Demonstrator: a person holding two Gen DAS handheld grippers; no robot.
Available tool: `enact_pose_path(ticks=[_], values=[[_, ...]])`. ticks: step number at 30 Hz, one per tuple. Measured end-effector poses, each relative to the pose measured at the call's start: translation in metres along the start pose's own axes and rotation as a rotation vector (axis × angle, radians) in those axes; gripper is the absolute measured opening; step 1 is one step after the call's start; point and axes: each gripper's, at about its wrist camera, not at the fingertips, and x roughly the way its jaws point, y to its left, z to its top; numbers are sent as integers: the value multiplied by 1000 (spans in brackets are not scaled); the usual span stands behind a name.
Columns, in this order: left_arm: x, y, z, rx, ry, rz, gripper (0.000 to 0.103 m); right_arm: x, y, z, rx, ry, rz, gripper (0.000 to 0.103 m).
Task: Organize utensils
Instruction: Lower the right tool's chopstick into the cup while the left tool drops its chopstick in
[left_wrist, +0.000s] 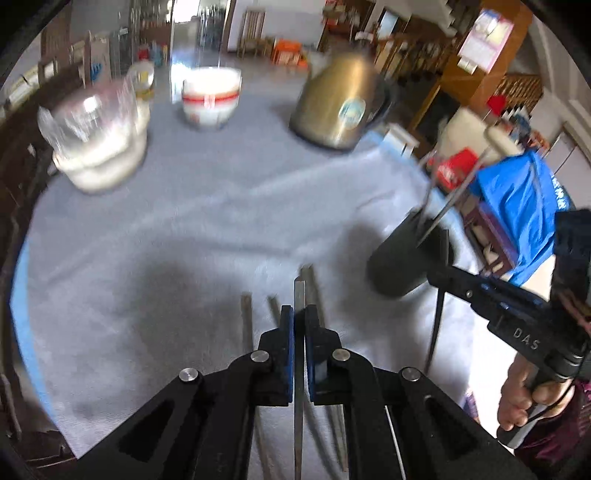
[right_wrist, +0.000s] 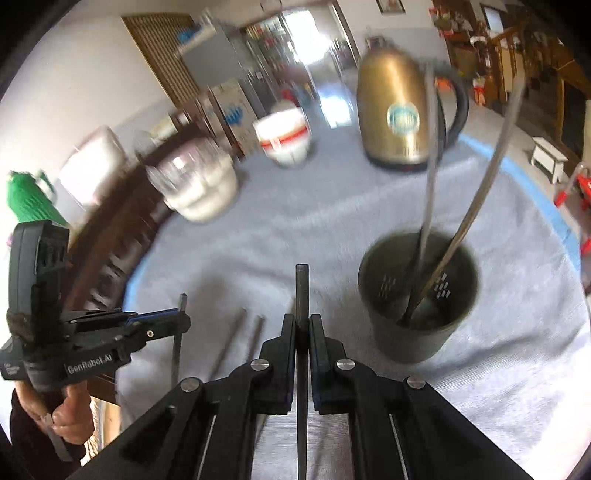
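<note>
Though near holder, kettle beyond.

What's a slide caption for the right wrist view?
Right hand-held gripper shut on a chopstick, near the holder with two utensils inside.

A round bench covered with a grey cloth, blue at its rim, stands in a cluttered room. Beyond it a bright doorway throws glare over a pale, shiny floor. The wall to the left is white and bears a slatted wooden panel. Wooden shelving crowds the right side, with a small white stool on the floor beside it. A dark wooden chair back stands just beside the bench edge. A calendar hangs on a wooden post.
</note>
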Motion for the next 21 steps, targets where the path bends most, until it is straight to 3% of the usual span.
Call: enact_pose_path(ticks=[10, 16, 21], values=[[-110, -59, 50, 43, -250, -13, 6, -116, 2, 43, 37, -374, 38, 7], [-135, -89, 82, 49, -358, 17, 6, -164, -2, 67, 43, -581, -41, 7], [-132, -117, 101, 47, -430, 43, 6, -172, -11, 75, 54, -657, -134, 7]])
